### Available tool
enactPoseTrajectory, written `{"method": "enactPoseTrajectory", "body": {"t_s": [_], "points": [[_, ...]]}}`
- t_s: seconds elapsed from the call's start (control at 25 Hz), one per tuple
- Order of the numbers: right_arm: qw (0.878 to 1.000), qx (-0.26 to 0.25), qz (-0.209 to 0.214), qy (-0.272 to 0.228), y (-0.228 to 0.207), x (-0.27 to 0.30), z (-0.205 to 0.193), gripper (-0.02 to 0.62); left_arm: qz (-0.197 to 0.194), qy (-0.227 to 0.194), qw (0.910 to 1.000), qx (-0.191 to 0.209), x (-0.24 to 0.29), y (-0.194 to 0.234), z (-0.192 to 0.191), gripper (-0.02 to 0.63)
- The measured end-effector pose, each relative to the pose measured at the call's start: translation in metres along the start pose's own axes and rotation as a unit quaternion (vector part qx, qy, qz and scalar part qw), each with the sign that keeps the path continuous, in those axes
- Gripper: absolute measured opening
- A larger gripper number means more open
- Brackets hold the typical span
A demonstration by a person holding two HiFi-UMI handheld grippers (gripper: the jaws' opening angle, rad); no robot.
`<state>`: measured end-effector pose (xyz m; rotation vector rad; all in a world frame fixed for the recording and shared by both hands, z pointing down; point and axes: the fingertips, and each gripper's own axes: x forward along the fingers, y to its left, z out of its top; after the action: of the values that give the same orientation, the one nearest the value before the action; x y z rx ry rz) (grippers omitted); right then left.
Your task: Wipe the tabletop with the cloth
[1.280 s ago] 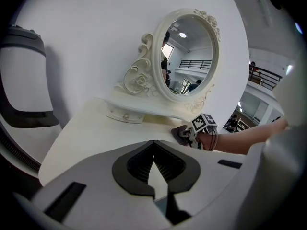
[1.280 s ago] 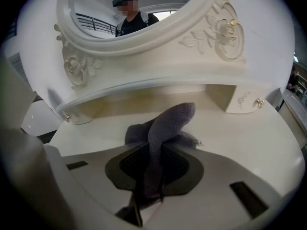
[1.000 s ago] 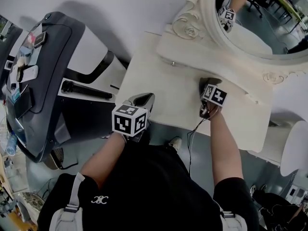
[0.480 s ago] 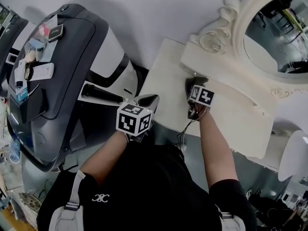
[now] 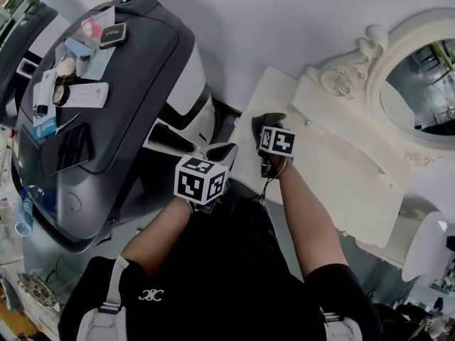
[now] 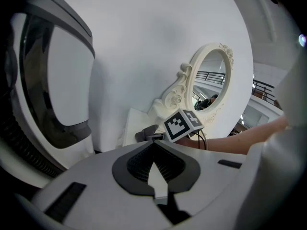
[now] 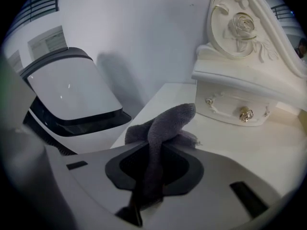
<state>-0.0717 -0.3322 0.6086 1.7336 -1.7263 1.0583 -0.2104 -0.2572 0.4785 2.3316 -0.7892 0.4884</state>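
The grey cloth (image 7: 165,123) is pinched in my right gripper (image 7: 154,150), and its bunched end rests on the white tabletop (image 7: 249,143). In the head view the right gripper (image 5: 266,128) holds the cloth (image 5: 267,118) near the tabletop's (image 5: 334,176) left end, in front of the drawer unit. My left gripper (image 5: 222,151) is shut with nothing in it and hangs just off the table's left front corner. From the left gripper view, the left gripper (image 6: 154,145) looks past the cloth (image 6: 145,134) and the right gripper's marker cube (image 6: 182,123).
A carved white mirror (image 5: 426,84) and a small drawer with a gold knob (image 7: 246,113) stand at the back of the table. A large grey and white machine (image 5: 106,119) with several small items on top stands close on the left. A white wall lies behind.
My right gripper has slid the cloth leftwards across the tabletop, from the middle of it to near its left end. The left gripper stayed by the table's left front corner.
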Motion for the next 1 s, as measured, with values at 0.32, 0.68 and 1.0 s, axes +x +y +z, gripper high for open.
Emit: {"method": "enactPoseTrajectory", "body": {"t_s": [0.32, 0.68, 1.0], "points": [[0.989, 0.129, -0.058, -0.035, -0.014, 0.019, 0.034, 0.077, 0.013, 0.002, 0.9998, -0.014, -0.018, 0.021, -0.008, 0.008], [0.983, 0.121, -0.129, -0.042, -0.02, 0.039, 0.065, 0.077, 0.026, 0.015, 0.9992, -0.028, -0.021, 0.039, -0.012, 0.008], [0.975, 0.152, -0.154, -0.047, -0.029, 0.058, 0.096, 0.077, 0.03, 0.026, 0.9986, -0.035, -0.008, 0.047, -0.004, 0.008]]}}
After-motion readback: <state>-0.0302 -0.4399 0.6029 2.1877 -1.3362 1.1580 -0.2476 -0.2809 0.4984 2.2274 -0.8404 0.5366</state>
